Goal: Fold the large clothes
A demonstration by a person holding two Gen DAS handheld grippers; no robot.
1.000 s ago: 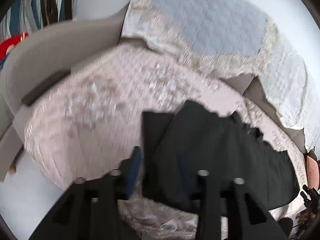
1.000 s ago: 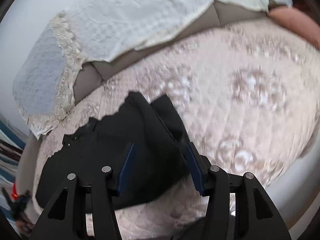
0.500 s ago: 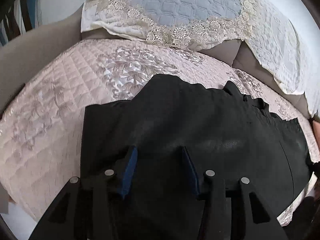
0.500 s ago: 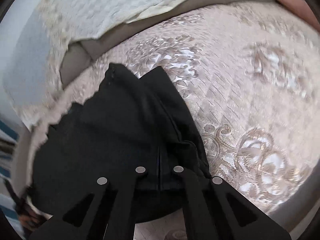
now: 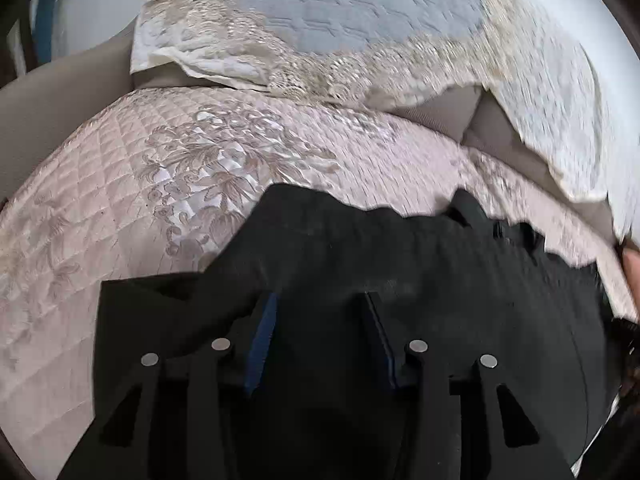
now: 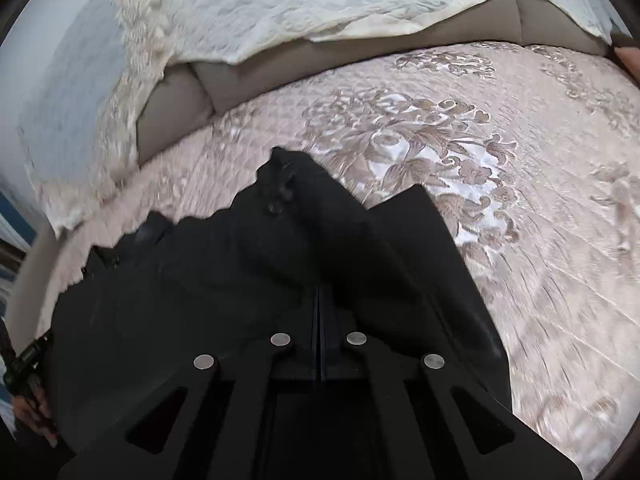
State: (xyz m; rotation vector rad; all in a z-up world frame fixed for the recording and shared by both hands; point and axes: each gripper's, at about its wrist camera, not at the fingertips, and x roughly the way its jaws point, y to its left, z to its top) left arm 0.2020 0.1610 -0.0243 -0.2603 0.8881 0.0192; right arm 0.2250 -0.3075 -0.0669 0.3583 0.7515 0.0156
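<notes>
A large black garment (image 5: 420,280) lies spread on a pink quilted sofa cover (image 5: 120,200). My left gripper (image 5: 320,312) is open, its blue-padded fingers straddling the garment's near part without pinching it. In the right wrist view the same garment (image 6: 240,260) lies over the cover (image 6: 520,220), with a folded flap pointing to the back. My right gripper (image 6: 319,312) is shut on the black garment at its near edge.
Cream and grey lace-trimmed throws (image 5: 320,20) drape the sofa backrest (image 6: 248,76) behind the garment. The beige sofa arm (image 5: 60,92) rises at the left. A hand shows at the right edge (image 5: 632,276).
My left gripper stayed open and drew back slightly over the garment. My right gripper closed on the garment's edge and keeps hold of it, and the cloth shifted a little.
</notes>
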